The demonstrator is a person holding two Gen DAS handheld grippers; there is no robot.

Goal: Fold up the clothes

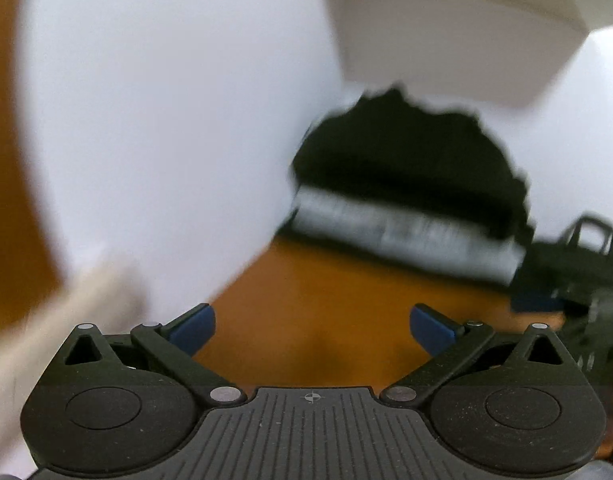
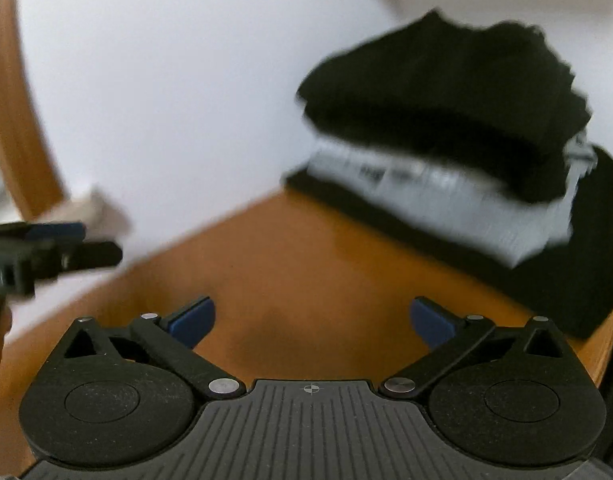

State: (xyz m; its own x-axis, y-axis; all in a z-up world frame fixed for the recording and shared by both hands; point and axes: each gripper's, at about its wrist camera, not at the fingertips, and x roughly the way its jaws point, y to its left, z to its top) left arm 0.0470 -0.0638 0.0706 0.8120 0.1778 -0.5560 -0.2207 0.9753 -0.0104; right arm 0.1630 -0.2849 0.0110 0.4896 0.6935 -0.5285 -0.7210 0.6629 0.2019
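Your left hand-held gripper [image 1: 312,326] has its blue-padded fingers [image 1: 194,328] spread wide apart with nothing between them, only the orange-brown bench [image 1: 330,292] showing in the gap. Your right hand-held gripper [image 2: 312,320] is the same: fingers [image 2: 192,320] well apart, empty, over bare bench [image 2: 306,264]. In the right wrist view, your left tool shows at the left edge, close to a pale, blurred scrap [image 2: 96,208] that you cannot make out clearly.

Ahead of both grippers, toward the right, sits a stack of folded clothes: a black garment [image 2: 446,100] on top, a light grey piece [image 2: 446,196] under it, and another dark cloth [image 2: 566,280] at the bottom, lying flat on the bench. From the left wrist, the same black garment [image 1: 406,152] and grey layer [image 1: 406,232] appear, with a dark bag with handles [image 1: 578,264] just to their right. A white wall [image 1: 166,100] stands behind the bench. Both views are motion-blurred.
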